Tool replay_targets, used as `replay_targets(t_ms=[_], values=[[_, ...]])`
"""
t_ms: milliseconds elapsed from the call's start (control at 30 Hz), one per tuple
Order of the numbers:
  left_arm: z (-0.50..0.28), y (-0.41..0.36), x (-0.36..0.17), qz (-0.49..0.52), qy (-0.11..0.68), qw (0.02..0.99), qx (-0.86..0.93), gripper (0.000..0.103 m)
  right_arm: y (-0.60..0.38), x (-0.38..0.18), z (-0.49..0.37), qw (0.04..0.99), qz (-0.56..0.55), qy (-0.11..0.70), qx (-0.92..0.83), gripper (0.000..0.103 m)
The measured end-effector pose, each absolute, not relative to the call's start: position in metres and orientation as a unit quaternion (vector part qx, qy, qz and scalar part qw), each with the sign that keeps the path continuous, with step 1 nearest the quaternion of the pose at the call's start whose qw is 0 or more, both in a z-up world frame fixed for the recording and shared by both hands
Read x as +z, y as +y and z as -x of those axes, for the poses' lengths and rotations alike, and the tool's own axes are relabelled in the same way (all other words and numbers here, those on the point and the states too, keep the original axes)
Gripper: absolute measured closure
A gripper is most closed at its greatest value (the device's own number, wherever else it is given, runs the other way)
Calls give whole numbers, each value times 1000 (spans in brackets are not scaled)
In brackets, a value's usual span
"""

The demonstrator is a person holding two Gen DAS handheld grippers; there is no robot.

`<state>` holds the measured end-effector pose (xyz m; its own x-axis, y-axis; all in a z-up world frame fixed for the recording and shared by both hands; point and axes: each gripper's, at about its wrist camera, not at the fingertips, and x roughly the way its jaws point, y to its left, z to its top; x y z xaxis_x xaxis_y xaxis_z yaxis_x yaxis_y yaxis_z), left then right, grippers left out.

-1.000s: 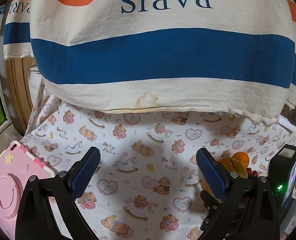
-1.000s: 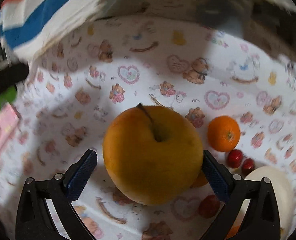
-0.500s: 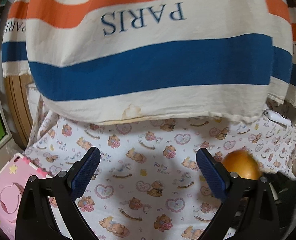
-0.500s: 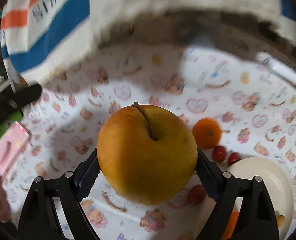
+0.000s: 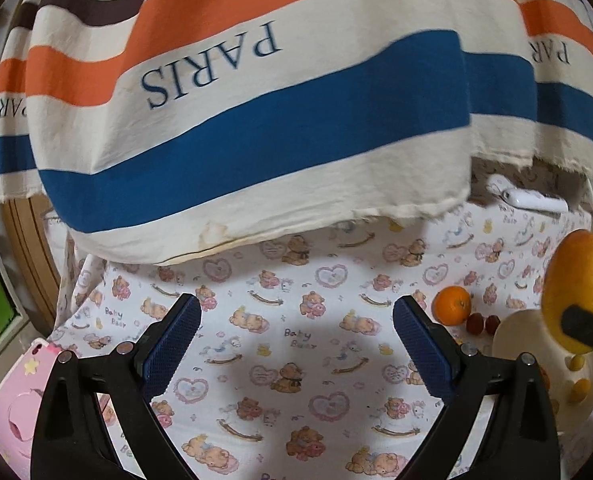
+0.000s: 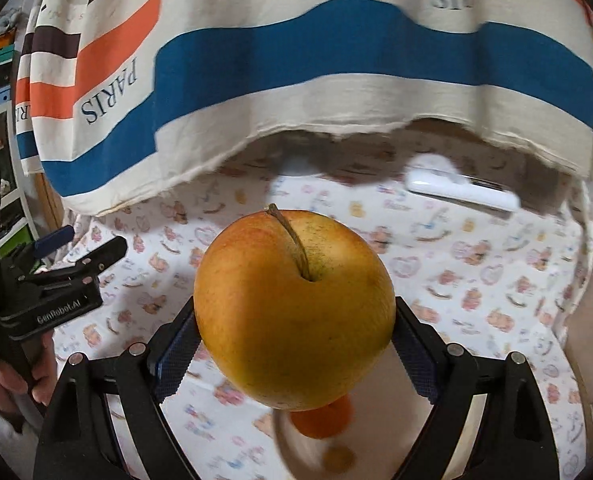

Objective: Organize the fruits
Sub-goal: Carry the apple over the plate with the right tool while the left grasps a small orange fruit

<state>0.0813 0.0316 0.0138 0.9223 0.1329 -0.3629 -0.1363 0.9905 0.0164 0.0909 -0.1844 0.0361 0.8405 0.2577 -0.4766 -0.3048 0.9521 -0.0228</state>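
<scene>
Gripping apple [image 6: 294,306] | right hand-held gripper [image 6: 295,342] | clamped between pads, above plate [image 5: 512,334]

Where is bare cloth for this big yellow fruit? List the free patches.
Free: bear-print cloth ahead of the left gripper, up to the striped hanging fabric. Crowded: right side, where small orange, two red fruits and round cream plate cluster.

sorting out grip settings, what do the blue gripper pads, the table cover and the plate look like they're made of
Pads: probably rubber or soft plastic, matte, with a fine knurled grid.
Table cover: woven cotton-like cloth, matte, printed with bears and hearts; wrinkles show.
Plate: cream, smooth, faint sheen; ceramic or melamine, can't tell which.
</scene>
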Motion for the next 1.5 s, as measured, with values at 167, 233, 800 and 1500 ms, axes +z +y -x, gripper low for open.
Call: replay_targets(t_ms=[167, 233, 800, 1500], values=[[-83, 17, 8, -9, 195, 980, 45, 7, -213, 23, -88, 961, 53, 238, 127, 13], [-85, 9, 6, -10, 207, 978, 24, 9, -222, 19, -88, 962, 50, 239, 119, 13], [-149, -47, -29, -17, 324, 942, -79, 39, -286, -7, -114, 958, -25, 283, 49, 13], [-188, -75, -55, 7, 410, 899, -151, 61, -315, -23, -136, 948, -28, 316, -1, 13]])
